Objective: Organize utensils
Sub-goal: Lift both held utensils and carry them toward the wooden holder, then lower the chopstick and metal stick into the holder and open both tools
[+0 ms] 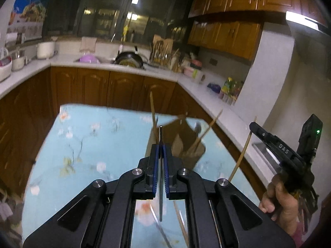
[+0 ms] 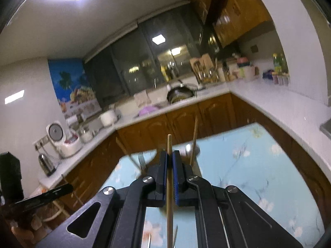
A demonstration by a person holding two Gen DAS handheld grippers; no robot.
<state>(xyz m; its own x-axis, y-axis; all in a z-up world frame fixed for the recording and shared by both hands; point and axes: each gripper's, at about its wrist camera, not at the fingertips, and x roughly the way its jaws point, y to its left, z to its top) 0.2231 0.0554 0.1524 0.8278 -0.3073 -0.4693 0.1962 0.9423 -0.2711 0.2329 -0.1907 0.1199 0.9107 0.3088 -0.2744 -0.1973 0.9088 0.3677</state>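
My left gripper (image 1: pixel 161 146) is shut on a thin metal utensil (image 1: pixel 160 177) that runs between its blue pads, held above the table. A brown utensil holder (image 1: pixel 187 146) stands just beyond it on the table, with chopsticks (image 1: pixel 208 130) and a spoon sticking out. My right gripper (image 2: pixel 170 154) is shut on a wooden chopstick (image 2: pixel 169 196), held above the table; it also shows at the right of the left wrist view (image 1: pixel 256 127), with the chopstick (image 1: pixel 242 155) hanging below. The holder's utensils, a fork (image 2: pixel 141 161) and a chopstick (image 2: pixel 194 138), show behind the right gripper's fingers.
The table has a light blue flowered cloth (image 1: pixel 86 144). More utensils lie on it below the grippers (image 1: pixel 180 223). White counters with brown cabinets (image 1: pixel 124 86) wrap around behind, holding a wok (image 1: pixel 129 59), a rice cooker (image 2: pixel 62 138), a kettle (image 2: pixel 46 164) and jars.
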